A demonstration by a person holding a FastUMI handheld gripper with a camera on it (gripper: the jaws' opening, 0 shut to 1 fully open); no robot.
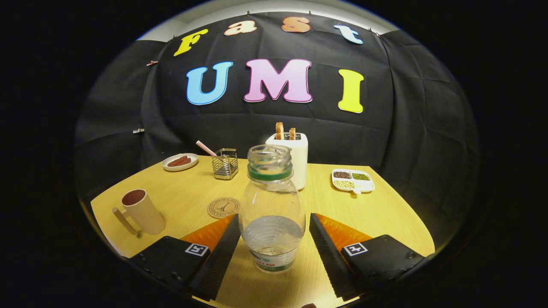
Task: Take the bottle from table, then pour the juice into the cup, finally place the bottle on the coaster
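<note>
The gripper is spread wide, and the bottle stands between its fingers in the lower middle, touching neither. The bottle stands straight up, open mouth on top. Farther back are the coaster, the cup at left, and the toaster.

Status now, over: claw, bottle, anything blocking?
Claw open, fingers either side of bottle, not pressing. Bottle upright on table, uncapped. Cup and coaster off to the side; way clear.
</note>
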